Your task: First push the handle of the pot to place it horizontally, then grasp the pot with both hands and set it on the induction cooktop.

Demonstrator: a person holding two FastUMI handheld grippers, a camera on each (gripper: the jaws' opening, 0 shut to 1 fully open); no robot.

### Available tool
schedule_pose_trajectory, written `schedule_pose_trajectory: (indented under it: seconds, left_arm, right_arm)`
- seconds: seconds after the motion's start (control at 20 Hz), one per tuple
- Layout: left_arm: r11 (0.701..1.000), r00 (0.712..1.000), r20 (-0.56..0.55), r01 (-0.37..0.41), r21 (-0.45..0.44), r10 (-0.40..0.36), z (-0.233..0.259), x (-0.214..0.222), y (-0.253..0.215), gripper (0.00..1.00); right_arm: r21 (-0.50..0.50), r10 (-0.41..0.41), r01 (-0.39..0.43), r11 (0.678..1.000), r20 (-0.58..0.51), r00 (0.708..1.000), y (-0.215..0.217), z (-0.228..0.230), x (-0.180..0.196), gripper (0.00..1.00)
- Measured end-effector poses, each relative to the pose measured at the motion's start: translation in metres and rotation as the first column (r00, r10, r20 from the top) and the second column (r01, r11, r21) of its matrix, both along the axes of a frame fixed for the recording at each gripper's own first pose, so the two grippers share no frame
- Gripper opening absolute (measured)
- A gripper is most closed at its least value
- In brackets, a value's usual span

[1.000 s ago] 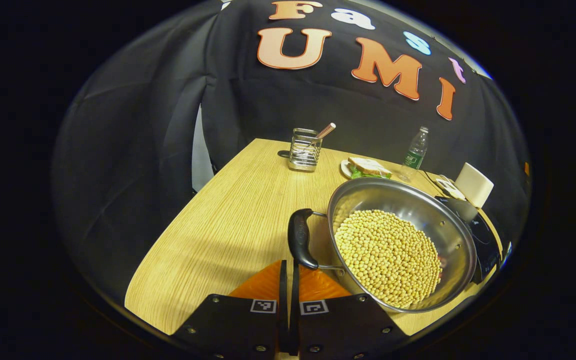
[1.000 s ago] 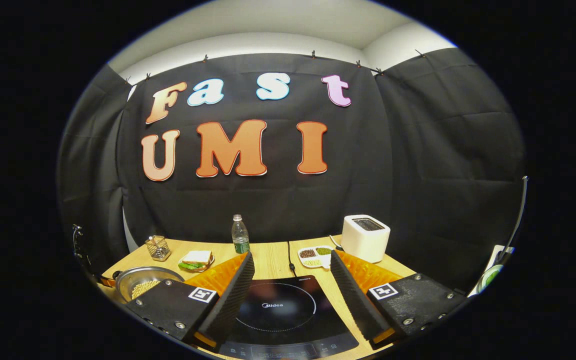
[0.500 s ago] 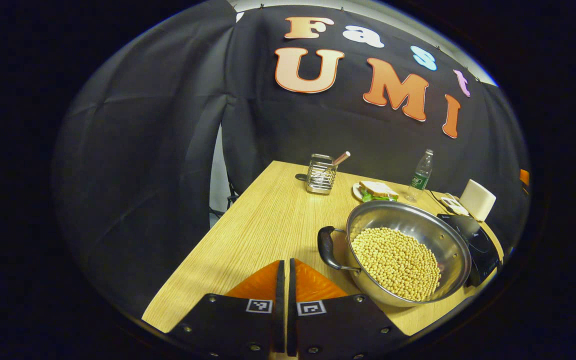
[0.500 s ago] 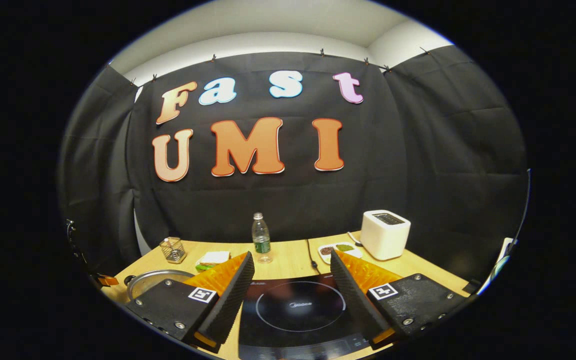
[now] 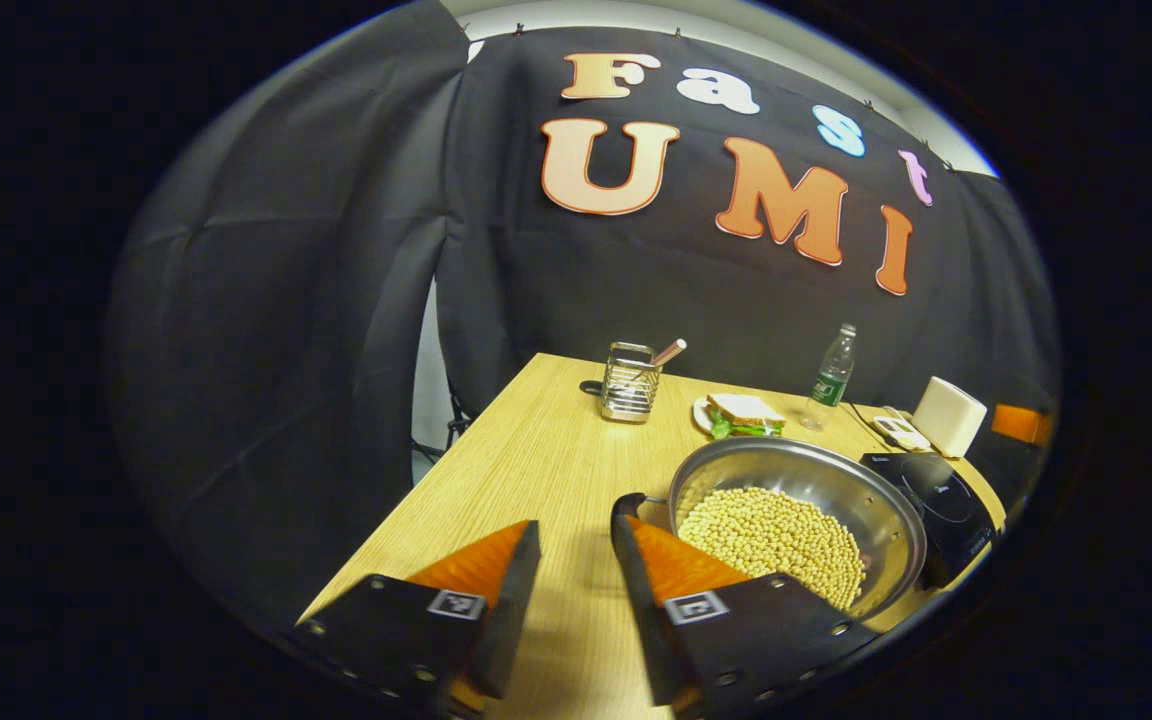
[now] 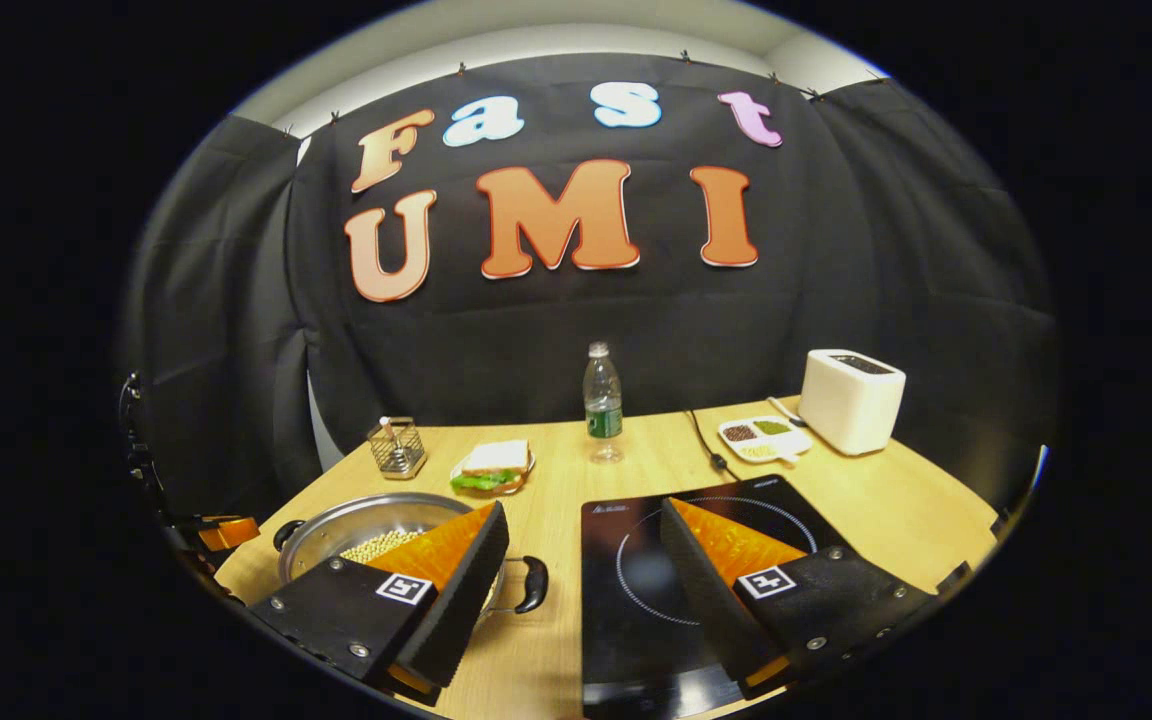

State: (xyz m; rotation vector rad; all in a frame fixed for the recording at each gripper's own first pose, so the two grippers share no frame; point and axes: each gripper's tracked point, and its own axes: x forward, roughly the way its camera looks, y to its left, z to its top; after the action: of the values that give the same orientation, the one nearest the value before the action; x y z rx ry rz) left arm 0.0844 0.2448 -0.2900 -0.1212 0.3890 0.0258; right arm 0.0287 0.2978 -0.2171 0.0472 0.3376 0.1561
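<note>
Both grippers' jaws gape wide, pot point(image 5: 796, 520) just right of left gripper point(image 5: 576, 560), left of right gripper point(image 6: 584, 545).

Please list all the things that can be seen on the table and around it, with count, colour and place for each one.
pot: one, steel, near left part of the table, filled with pale beans
pot handles: two, black, one on each side of the pot
induction cooktop: one, black, right of the pot
table: one, light wood
wire holder: one, metal, far left, with a utensil in it
sandwich: one, with green leaves, on a plate behind the pot
bottle: one, clear with a green label, far centre
divided dish: one, white, beside the toaster
toaster: one, white, far right
left gripper: one, open, near the pot's left handle
right gripper: one, open, between pot and cooktop
</note>
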Motion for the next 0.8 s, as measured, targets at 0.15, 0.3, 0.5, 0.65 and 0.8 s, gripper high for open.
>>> schedule_pose_trajectory:
  seconds: [0.15, 0.3, 0.5, 0.65, 0.8]
  left_arm:
    - [0.999, 0.999, 0.017, 0.04, 0.015, -0.04, 0.007, 0.008, -0.009, 0.84]
    - [0.997, 0.997, -0.001, 0.074, 0.019, -0.074, -0.001, 0.02, -0.019, 0.83]
    - [0.993, 0.991, -0.06, 0.121, 0.006, -0.121, -0.021, 0.033, -0.032, 0.83]
    - [0.991, 0.985, -0.108, 0.136, -0.002, -0.135, -0.034, 0.039, -0.034, 0.83]
    - [0.99, 0.98, -0.146, 0.139, 0.006, -0.137, -0.045, 0.043, -0.032, 0.83]
  right_arm:
    - [-0.033, 0.02, -0.022, 0.999, -0.043, 0.999, 0.023, -0.024, 0.004, 0.96]
    - [-0.049, 0.043, -0.048, 0.998, -0.099, 0.994, 0.043, -0.049, 0.009, 0.96]
    - [-0.05, 0.042, -0.051, 0.997, -0.167, 0.985, 0.056, -0.074, 0.01, 0.96]
    - [-0.073, 0.027, -0.042, 0.996, -0.205, 0.978, 0.056, -0.089, 0.014, 0.96]
    - [-0.074, 0.025, -0.045, 0.996, -0.254, 0.967, 0.059, -0.104, 0.019, 0.96]
